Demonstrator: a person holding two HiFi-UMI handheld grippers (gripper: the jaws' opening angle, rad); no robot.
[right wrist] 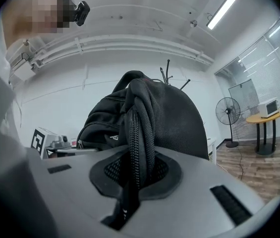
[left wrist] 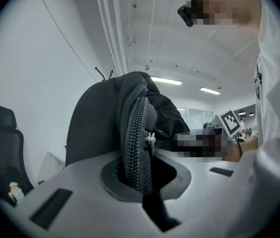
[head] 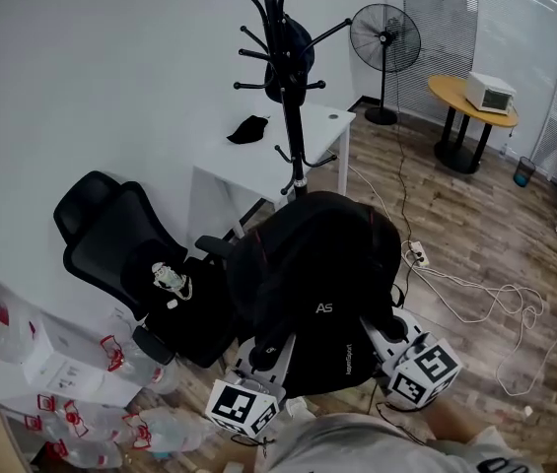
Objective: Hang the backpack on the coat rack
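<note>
black backpack held up in the middle of the frame, right under the coat rack at the top middle. left gripper at lower left, fingers clenched on the zip edge. right gripper at lower right, clenched on the zip edge too.

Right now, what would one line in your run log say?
left gripper: shut on backpack zipper edge | right gripper: shut on backpack | coat rack: ahead, backpack not yet hung
</note>
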